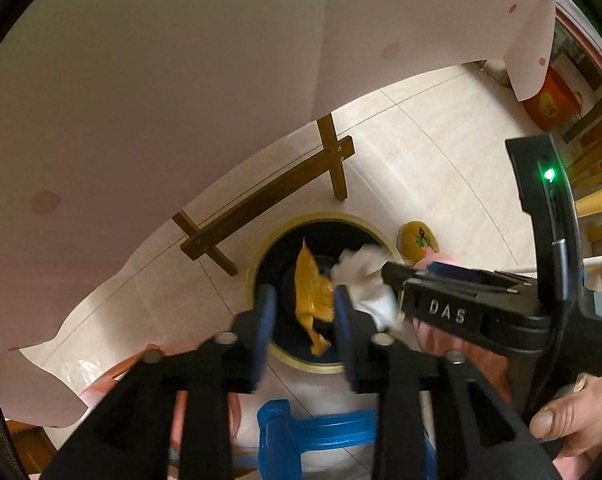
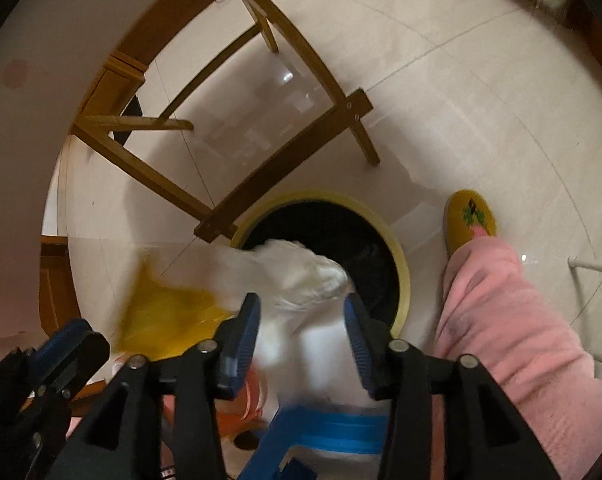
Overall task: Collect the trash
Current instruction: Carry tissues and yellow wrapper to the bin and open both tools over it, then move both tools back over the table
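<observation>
Beside the yellow-rimmed black bin (image 2: 404, 280) lie a white tissue (image 2: 301, 276), a yellow wrapper (image 1: 313, 292), a yellow slipper (image 2: 471, 216) with green-and-pink embroidery, a pink trouser leg (image 2: 509, 320), and a blue stool (image 2: 325, 432).

You see one bin (image 1: 261, 264), one yellow wrapper (image 1: 313, 292), one white tissue (image 1: 369, 280), one slipper (image 1: 417, 240), and one blue stool (image 1: 321, 428).

Dim warm indoor light; floor glare; motion blur; fisheye-warped dark edges

Right tool (image 2: 303, 330) jaws apart; white tissue (image 2: 297, 280) over bin (image 2: 403, 276).
</observation>
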Motion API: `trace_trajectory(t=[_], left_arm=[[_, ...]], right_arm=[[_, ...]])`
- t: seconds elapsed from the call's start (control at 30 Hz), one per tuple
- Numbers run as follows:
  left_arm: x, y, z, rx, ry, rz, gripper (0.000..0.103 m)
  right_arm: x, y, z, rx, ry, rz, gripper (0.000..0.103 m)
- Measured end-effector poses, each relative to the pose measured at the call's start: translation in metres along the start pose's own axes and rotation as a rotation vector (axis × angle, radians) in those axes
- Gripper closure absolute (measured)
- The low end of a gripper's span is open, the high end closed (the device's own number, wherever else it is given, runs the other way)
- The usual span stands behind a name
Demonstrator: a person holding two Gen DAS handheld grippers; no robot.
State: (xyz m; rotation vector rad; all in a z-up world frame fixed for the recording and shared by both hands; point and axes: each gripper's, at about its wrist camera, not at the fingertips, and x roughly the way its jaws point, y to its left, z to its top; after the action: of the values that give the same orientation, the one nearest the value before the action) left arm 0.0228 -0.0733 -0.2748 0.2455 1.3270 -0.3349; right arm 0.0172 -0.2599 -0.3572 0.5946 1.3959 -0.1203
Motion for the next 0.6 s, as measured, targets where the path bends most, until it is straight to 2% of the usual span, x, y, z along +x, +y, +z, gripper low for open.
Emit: trace_trajectory(t=[0.03, 0.1, 0.2, 0.33, 0.43, 0.6], left_arm=[[0.001, -0.002, 0.002, 0.002, -0.003, 0.003, 0.064], [0.0, -0.003, 0.002, 0.005, -0.004, 0.01, 0.056], [0.0, -0.004, 0.002, 0.002, 0.001, 0.008, 0.05], [-0.003, -0.003, 0.005, 0.001, -0.004, 0.001, 0.048], [-0.012, -0.005, 0.005, 0.012, -0.037, 0.004, 0.048], [-0.048, -0.006, 0.004, 0.023, -0.109, 0.008, 0.048]], right_arm=[[0.001, -0.001, 0.0, -0.002, -0.001, -0.001, 0.04], [-0.001, 0.0, -0.001, -0.007, -0.012, 0.001, 0.039], [0.0, 0.001, -0.001, -0.008, -0.017, 0.003, 0.038], [0.0, 0.003, -0.002, -0.024, -0.02, -0.001, 0.038], [-0.005, 0.007, -0.002, -0.048, -0.037, -0.003, 0.038], [-0.023, 0.021, -0.007, -0.097, -0.083, -0.008, 0.038]])
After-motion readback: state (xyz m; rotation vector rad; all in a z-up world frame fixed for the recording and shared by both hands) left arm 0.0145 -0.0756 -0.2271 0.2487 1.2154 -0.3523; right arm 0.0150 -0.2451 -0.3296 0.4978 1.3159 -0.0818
